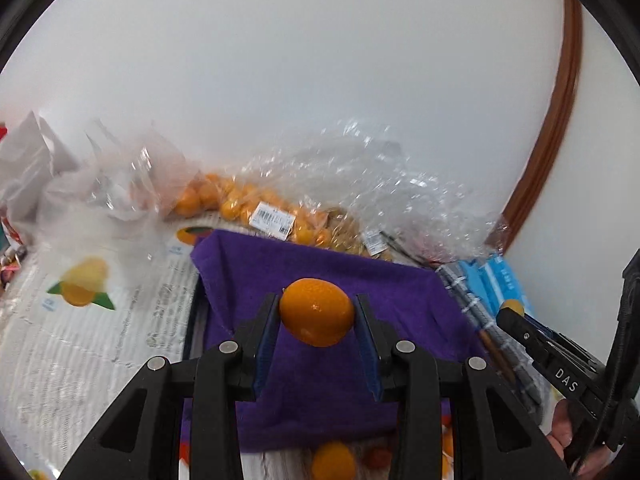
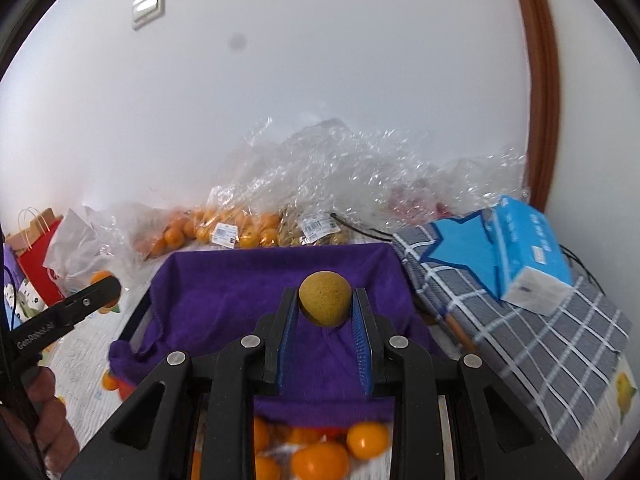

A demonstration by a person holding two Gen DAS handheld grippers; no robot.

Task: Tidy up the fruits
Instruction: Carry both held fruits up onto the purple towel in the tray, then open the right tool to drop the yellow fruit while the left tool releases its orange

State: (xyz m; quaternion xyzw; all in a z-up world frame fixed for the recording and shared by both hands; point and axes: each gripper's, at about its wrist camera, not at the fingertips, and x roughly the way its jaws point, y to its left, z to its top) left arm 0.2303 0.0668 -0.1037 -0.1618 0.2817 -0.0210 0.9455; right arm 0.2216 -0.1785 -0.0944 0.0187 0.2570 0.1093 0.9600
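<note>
My left gripper [image 1: 317,312] is shut on a small orange fruit [image 1: 317,312], held above the purple cloth [image 1: 328,376] that lines a dark tray. My right gripper [image 2: 325,305] is shut on a round tan-yellow fruit [image 2: 325,299] over the same purple cloth [image 2: 224,296]. In the left wrist view the right gripper [image 1: 510,312] comes in from the right with the tan fruit at its tip. In the right wrist view the left gripper [image 2: 104,288] shows at the left edge. Several loose orange fruits [image 2: 320,456] lie below the cloth's near edge.
Clear plastic bags of orange fruit [image 2: 224,232] and brownish fruit [image 2: 312,232] are piled against the white wall. A blue tissue box [image 2: 528,252] rests on a grey checked cloth [image 2: 540,352] at right. A red paper bag [image 2: 36,268] and white bags stand at left.
</note>
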